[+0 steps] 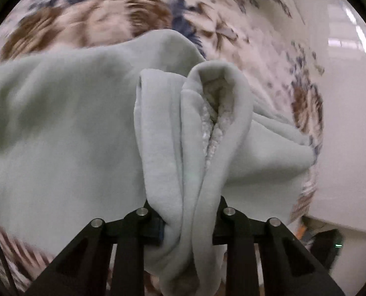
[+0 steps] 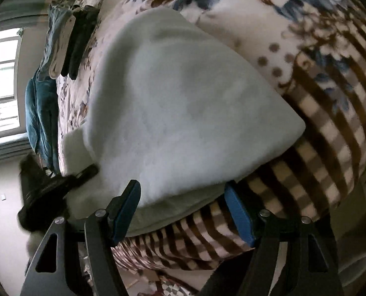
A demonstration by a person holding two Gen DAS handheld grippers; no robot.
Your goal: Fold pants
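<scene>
The pants (image 1: 59, 128), of pale mint fleece, lie on a bed covered by a flowered blanket (image 1: 89, 17) in brown, blue and cream. In the left wrist view they fill the left and middle of the frame, and a thick bunched fold with a fuzzy white lining rises in the centre. The left tongs (image 1: 187, 227), at the bottom centre, are closed on this fold; the cloth is pinched between the two black fingers and hangs below them. In the right wrist view the pants (image 2: 173, 113) lie as a wide smooth layer in the middle of the frame, with one corner pointing to the right edge. The right tongs (image 2: 183, 212), at the bottom, stand apart with blue pads, and they grip nothing; the near edge of the pants lies between the pads. The blanket (image 2: 331, 128) here shows a brown checked border at the right and bottom. At the upper left of this view some dark and teal clothes (image 2: 67, 42) lie on the bed, and a bright window (image 2: 0, 83) is at the left edge.
</scene>
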